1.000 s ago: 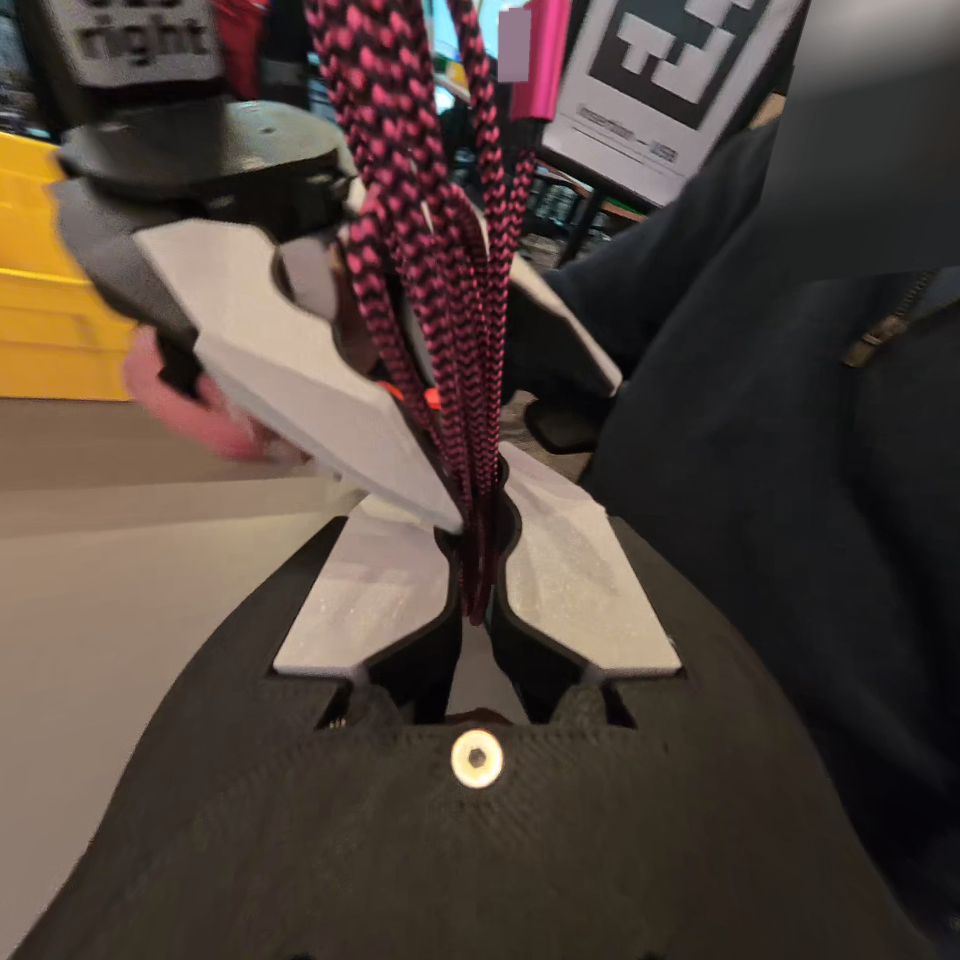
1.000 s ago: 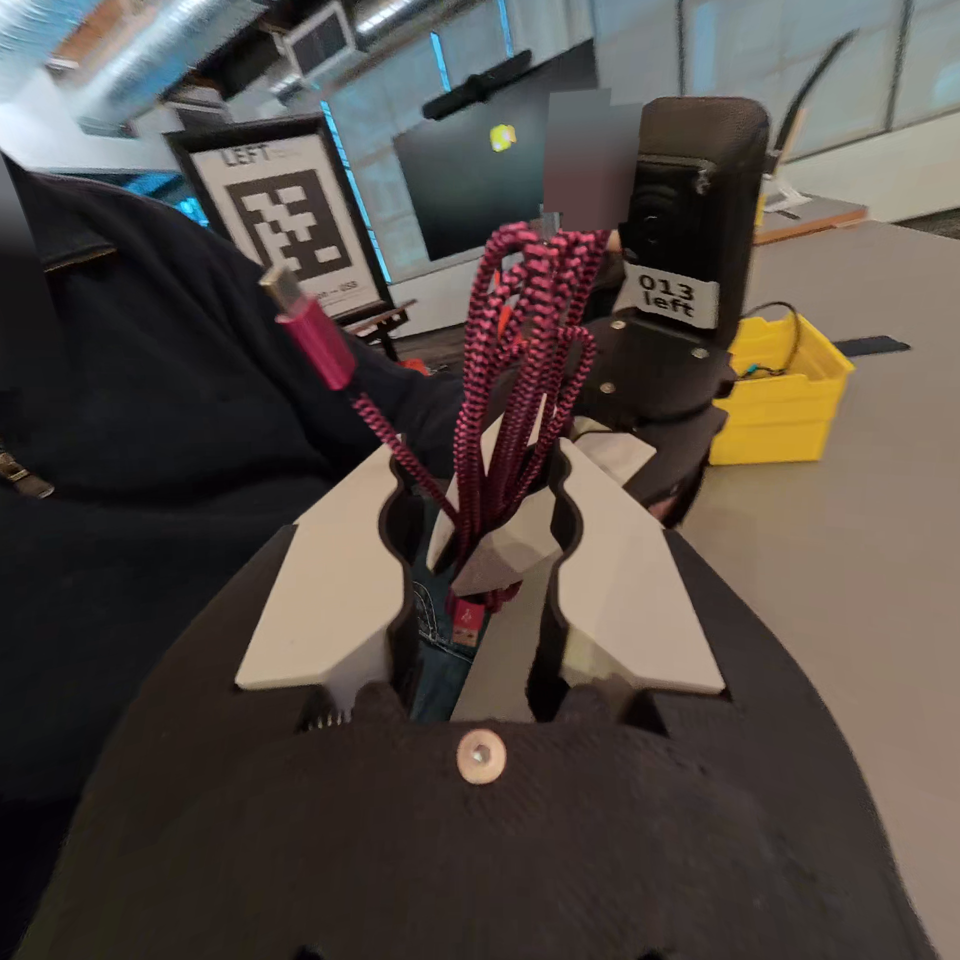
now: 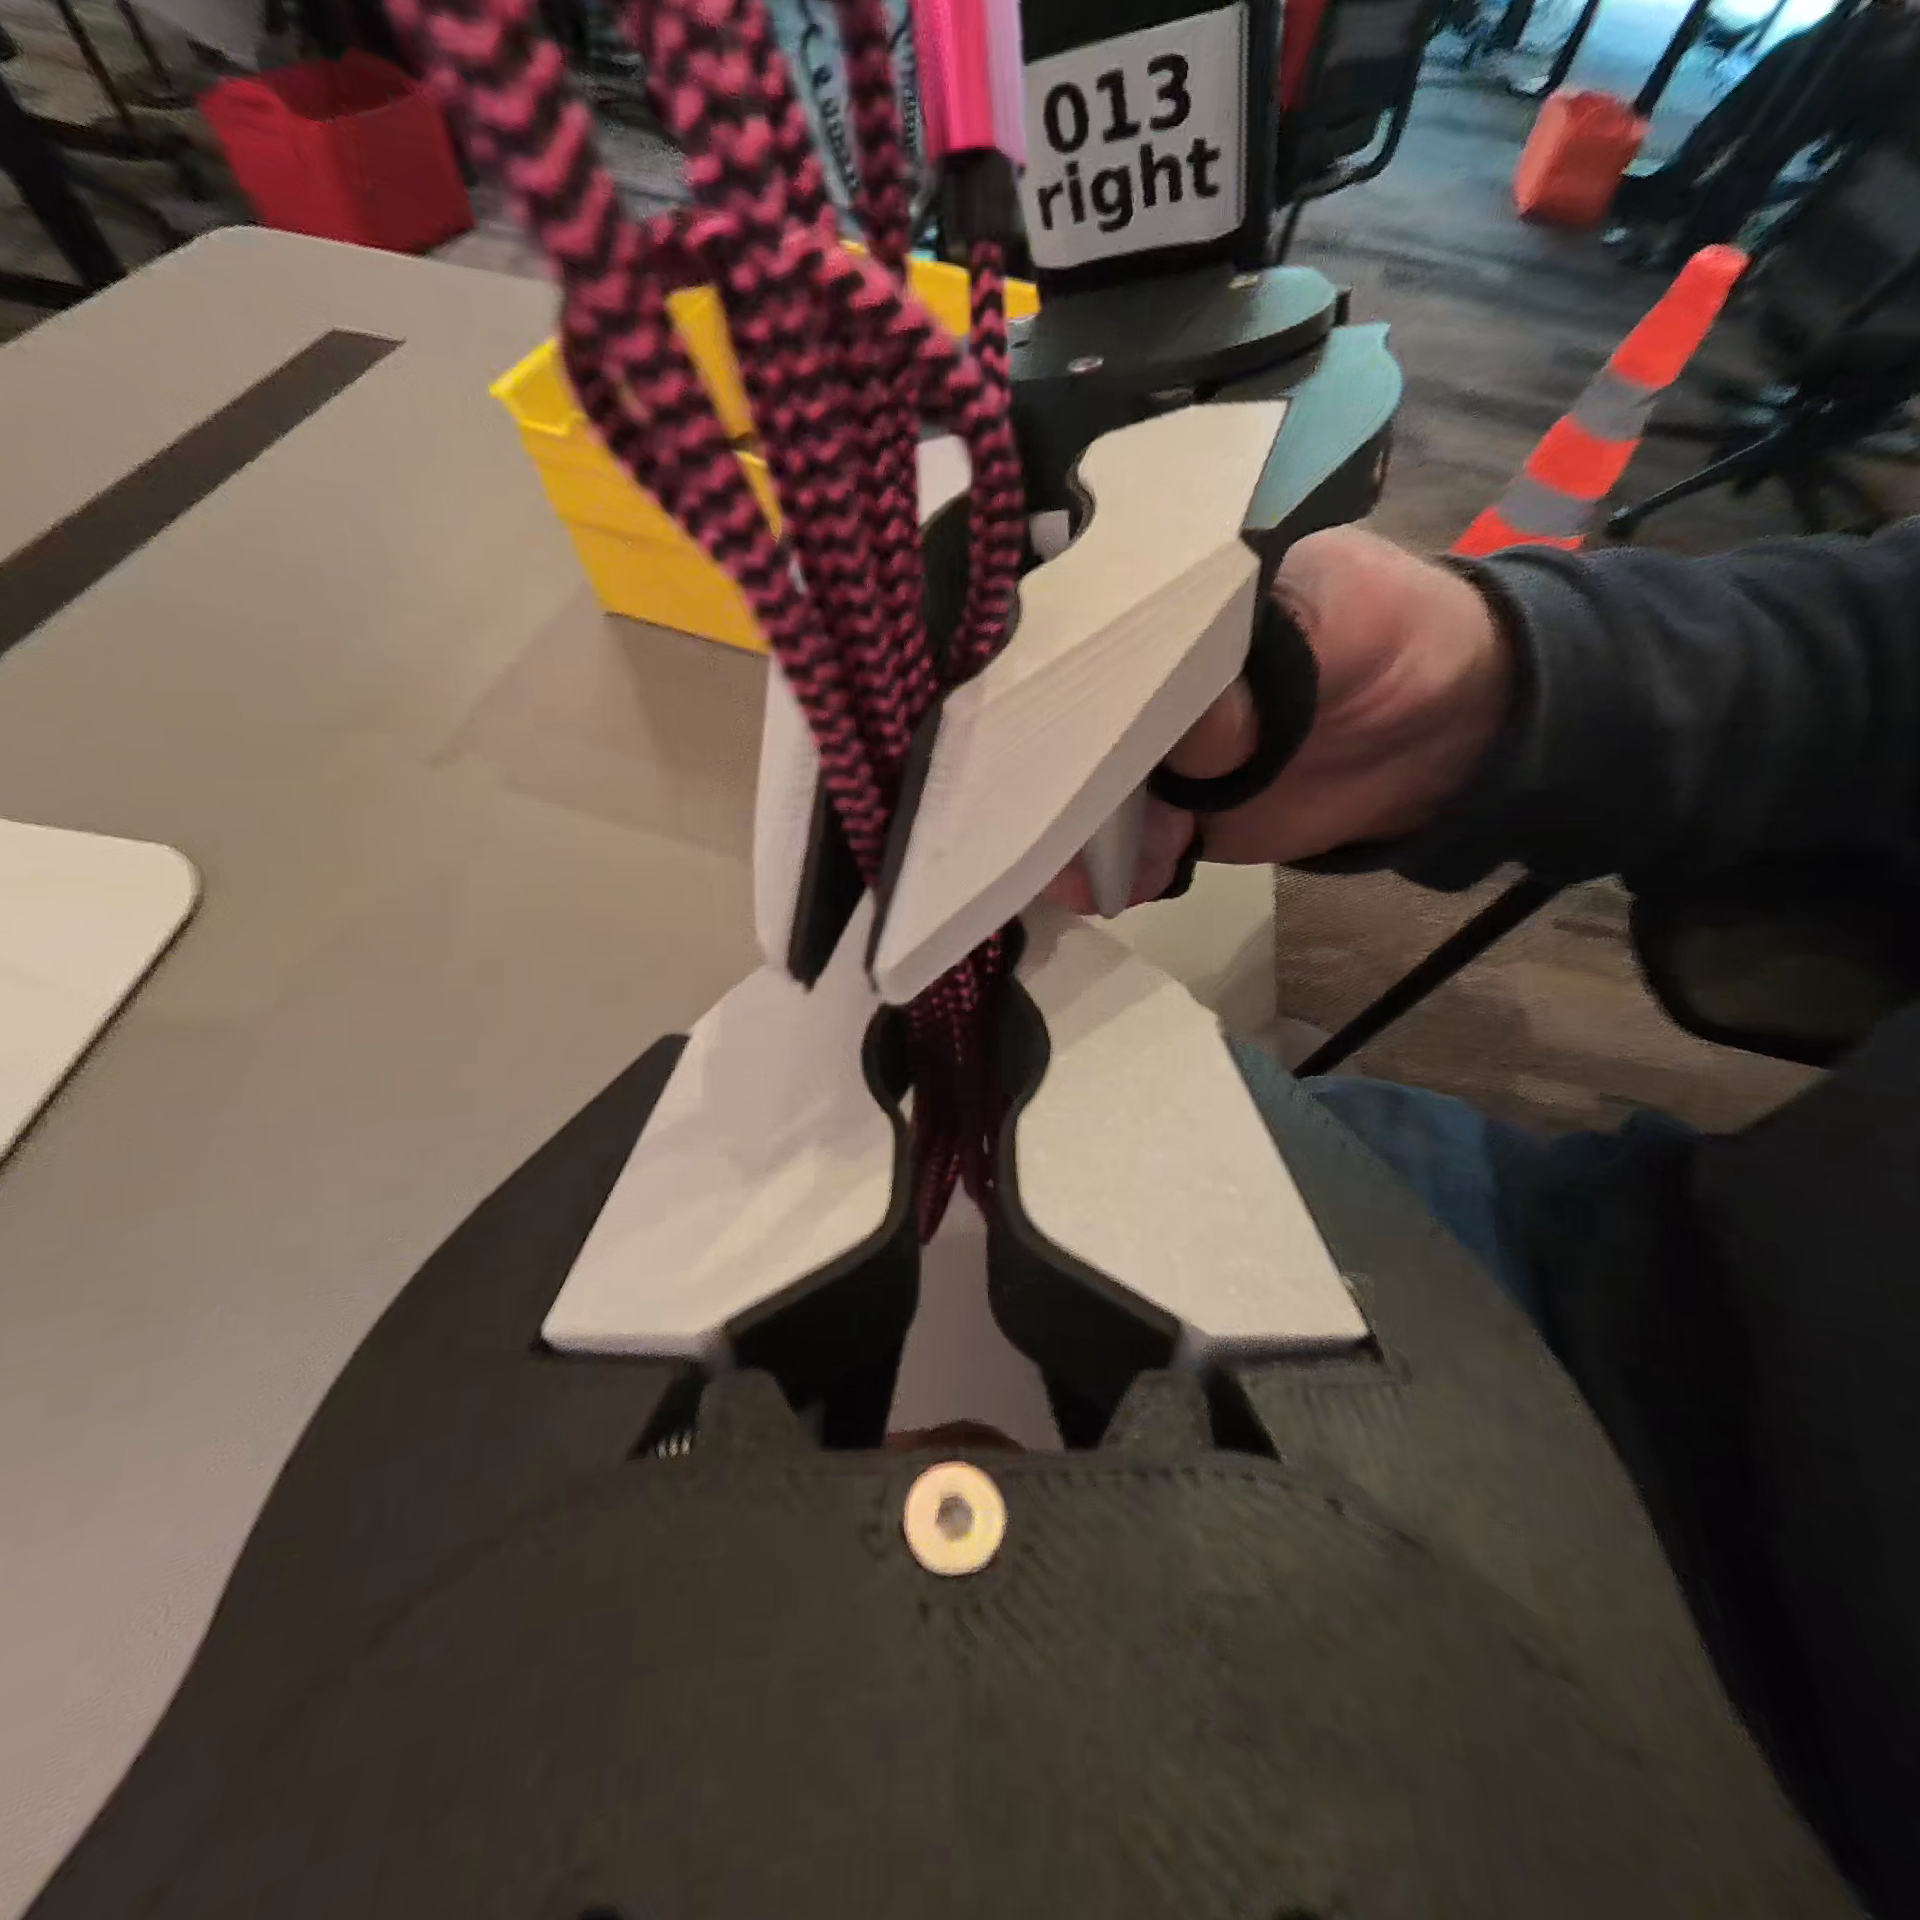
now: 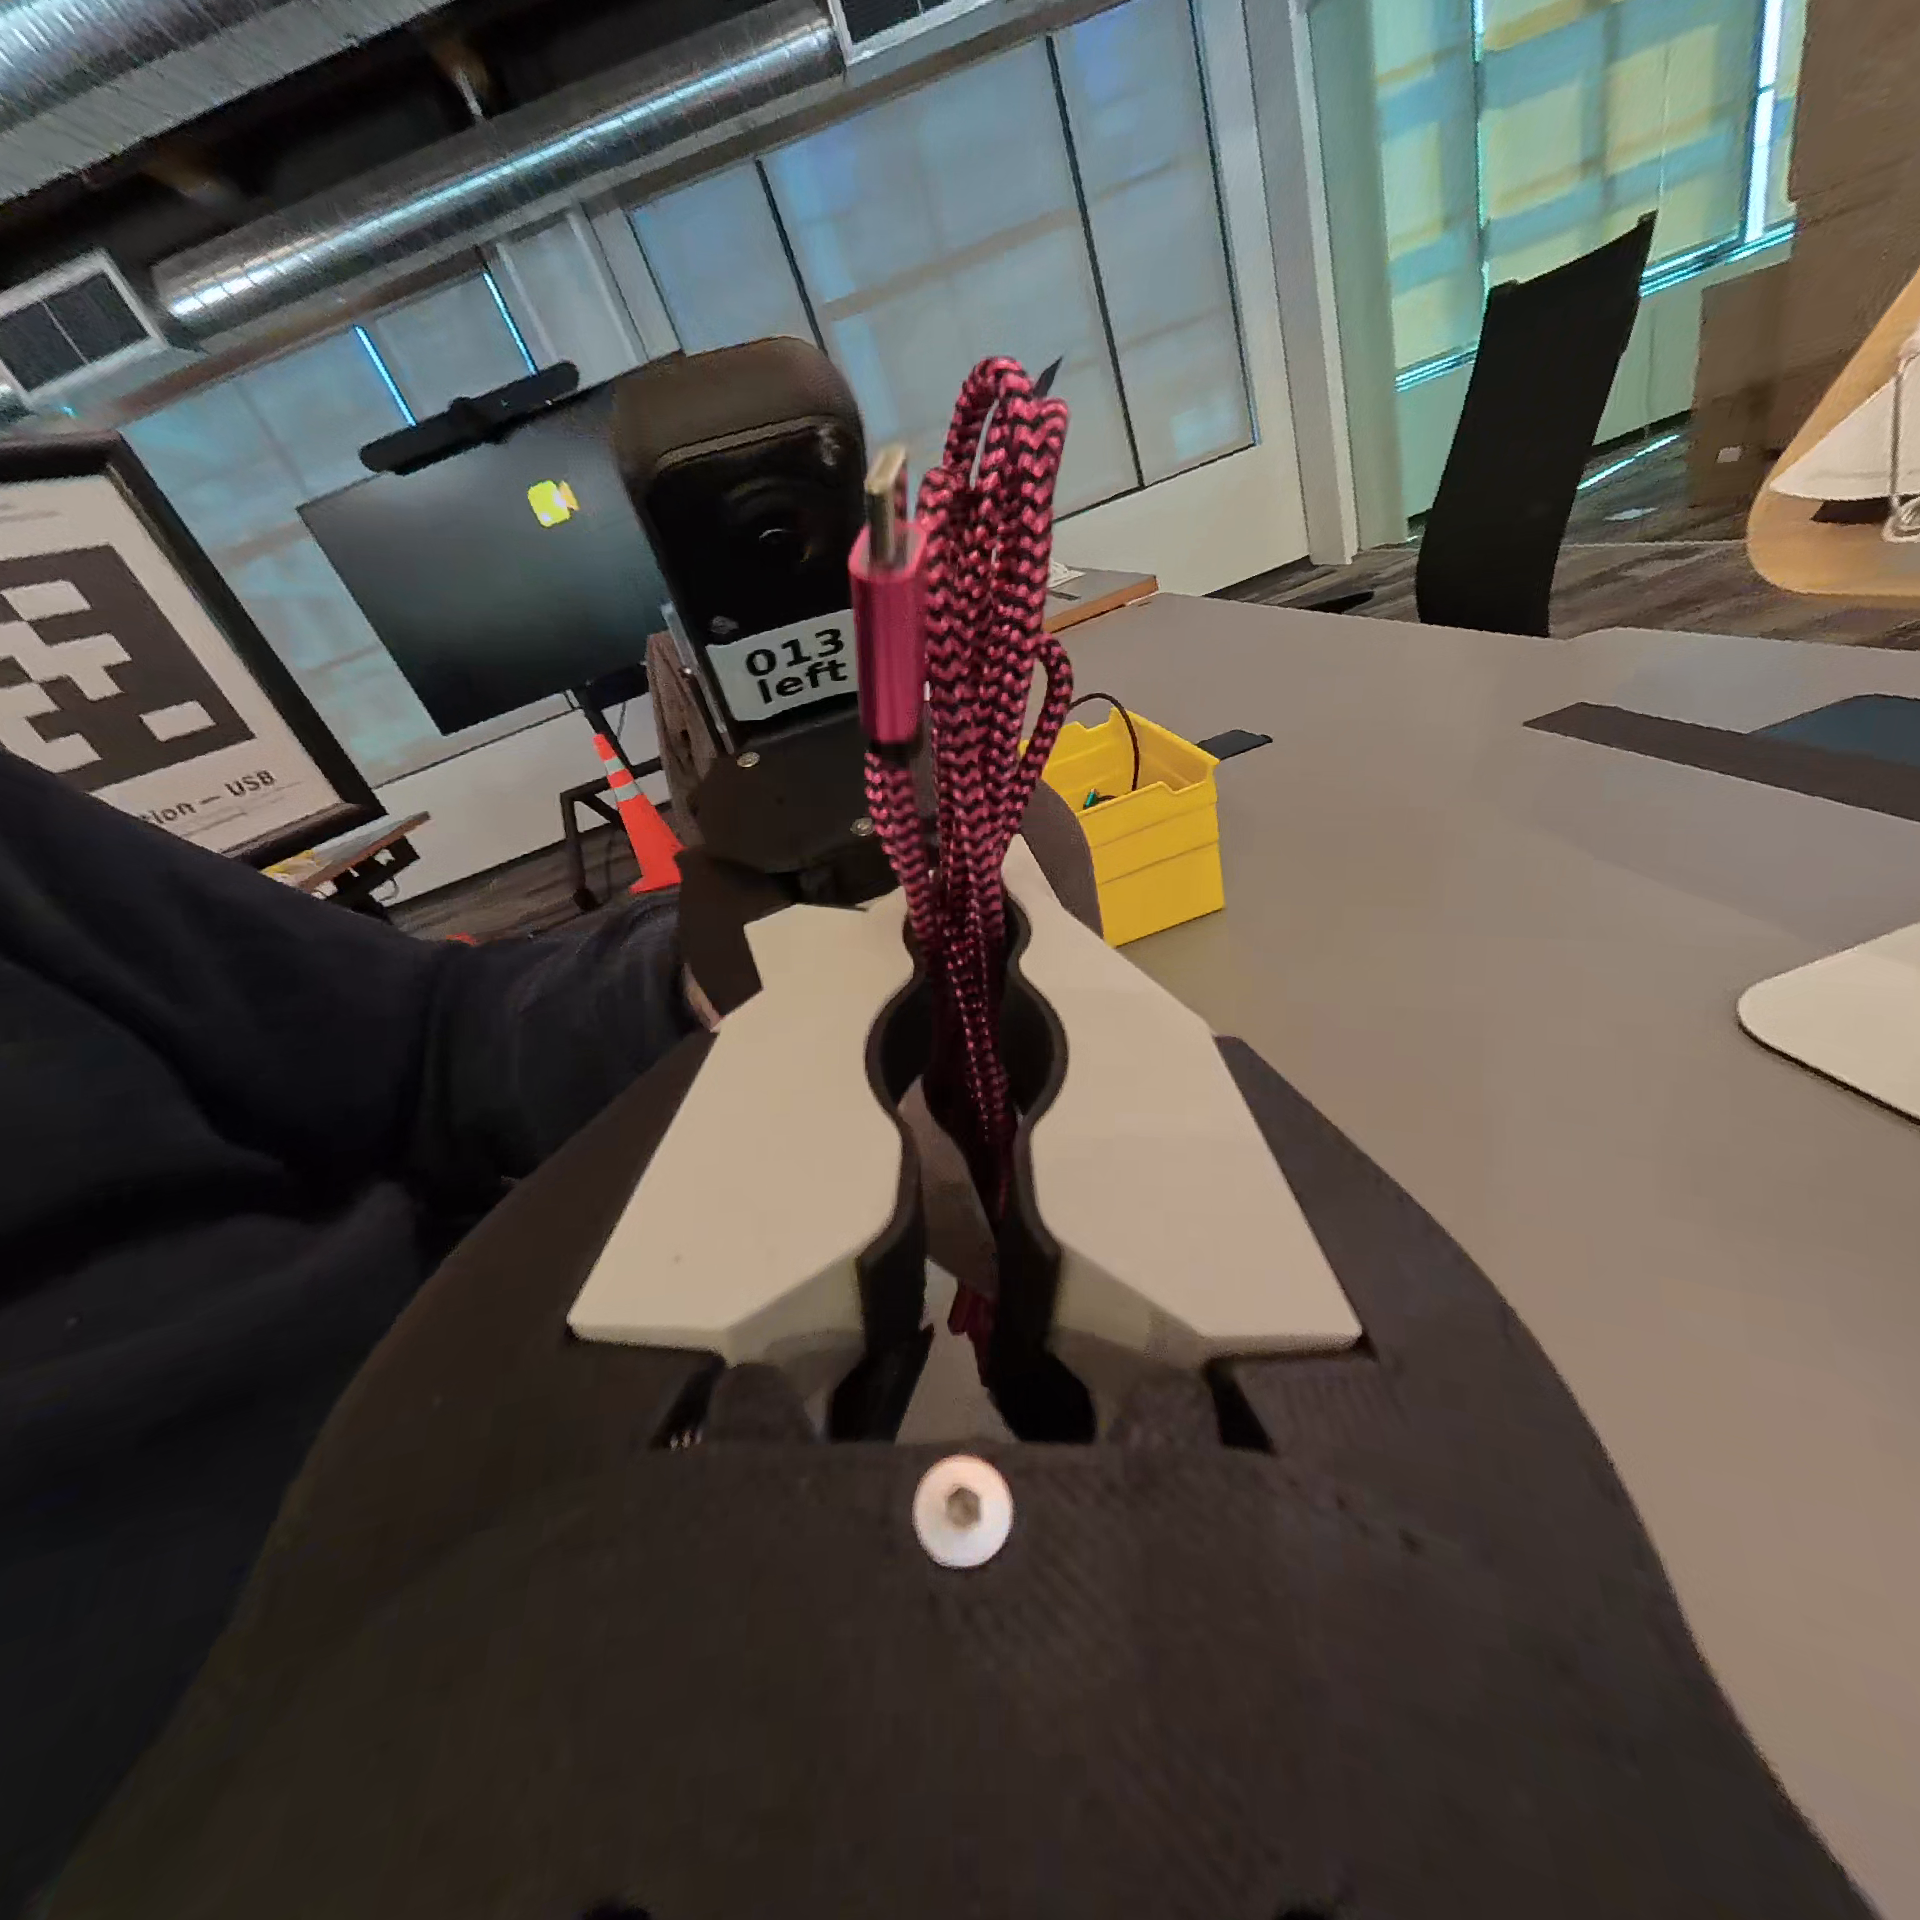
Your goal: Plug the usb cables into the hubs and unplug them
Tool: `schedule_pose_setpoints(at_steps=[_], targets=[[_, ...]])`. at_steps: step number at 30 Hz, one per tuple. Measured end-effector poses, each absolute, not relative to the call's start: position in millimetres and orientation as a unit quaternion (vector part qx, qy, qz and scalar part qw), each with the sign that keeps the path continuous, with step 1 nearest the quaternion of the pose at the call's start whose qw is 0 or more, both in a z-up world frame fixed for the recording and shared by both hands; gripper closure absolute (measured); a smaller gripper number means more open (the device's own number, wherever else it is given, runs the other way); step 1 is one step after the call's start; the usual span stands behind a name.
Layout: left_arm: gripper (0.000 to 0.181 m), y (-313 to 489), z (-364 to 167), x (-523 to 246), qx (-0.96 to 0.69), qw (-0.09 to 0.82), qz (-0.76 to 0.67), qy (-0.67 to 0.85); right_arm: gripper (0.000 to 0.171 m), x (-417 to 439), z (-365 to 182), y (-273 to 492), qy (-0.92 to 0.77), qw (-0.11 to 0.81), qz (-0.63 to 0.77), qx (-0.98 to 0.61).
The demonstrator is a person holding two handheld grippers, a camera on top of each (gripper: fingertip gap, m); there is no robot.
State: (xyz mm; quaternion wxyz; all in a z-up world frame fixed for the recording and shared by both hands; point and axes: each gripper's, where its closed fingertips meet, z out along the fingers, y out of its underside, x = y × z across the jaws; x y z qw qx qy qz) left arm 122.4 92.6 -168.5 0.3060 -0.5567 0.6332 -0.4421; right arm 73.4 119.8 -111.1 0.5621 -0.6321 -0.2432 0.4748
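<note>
I have both the left tongs and right tongs closed on the bundled pink braided cable above the bench, light and floppy, so I'd grip the stiff metal plug

I count two grippers, my left gripper and my right gripper, one bundled pink-and-black cable pinched between my jaws, one pink plug above them, one yellow bin beyond, and one orange cone off to the side.
</note>
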Motion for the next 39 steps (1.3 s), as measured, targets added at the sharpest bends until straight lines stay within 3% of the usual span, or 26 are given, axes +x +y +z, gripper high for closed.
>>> schedule_pose_setpoints(at_steps=[2, 6, 10, 11, 14, 19, 21, 24, 26, 29, 31, 34, 36, 39], targets=[[0.175, 84, -165, 119, -0.544, 0.275, -0.482, 0.629, 0.166, 71, -108, 113, -0.257, 0.555, 0.484, -0.626], [0.176, 54, -153, 104, -0.475, 0.177, -0.55, 0.664, 0.146, 67, -102, 86, -0.329, 0.511, 0.542, -0.581], [0.176, 23, -143, 87, -0.383, 0.08, -0.613, 0.687, 0.115, 55, -106, 71, -0.4, 0.482, 0.538, -0.563], [0.176, 17, -144, 84, -0.369, 0.056, -0.616, 0.694, 0.116, 53, -105, 69, -0.412, 0.482, 0.534, -0.56], [0.176, 4, -138, 75, -0.317, 0.013, -0.643, 0.697, 0.146, 45, -100, 46, -0.463, 0.471, 0.547, -0.515], [0.176, -15, -136, 58, -0.235, -0.079, -0.682, 0.689, 0.15, 39, -102, 23, -0.504, 0.442, 0.578, -0.465], [0.176, -16, -134, 58, -0.218, -0.091, -0.699, 0.675, 0.16, 38, -101, 21, -0.507, 0.447, 0.578, -0.458], [0.172, -7, -135, 69, -0.248, -0.066, -0.705, 0.661, 0.165, 42, -103, 33, -0.482, 0.468, 0.559, -0.487], [0.154, 8, -138, 80, -0.297, -0.017, -0.695, 0.655, 0.167, 50, -104, 47, -0.452, 0.488, 0.539, -0.517], [0.128, 34, -161, 100, -0.407, 0.108, -0.59, 0.689, 0.167, 65, -105, 67, -0.392, 0.515, 0.526, -0.551], [0.124, 49, -160, 110, -0.451, 0.196, -0.534, 0.688, 0.167, 71, -111, 78, -0.369, 0.526, 0.506, -0.575], [0.128, 70, -156, 121, -0.498, 0.289, -0.475, 0.666, 0.167, 76, -115, 91, -0.333, 0.537, 0.495, -0.596], [0.149, 65, -162, 121, -0.495, 0.288, -0.459, 0.679, 0.167, 75, -115, 95, -0.322, 0.545, 0.485, -0.603], [0.155, 68, -164, 124, -0.517, 0.277, -0.474, 0.657, 0.167, 77, -118, 99, -0.311, 0.551, 0.471, -0.615]])
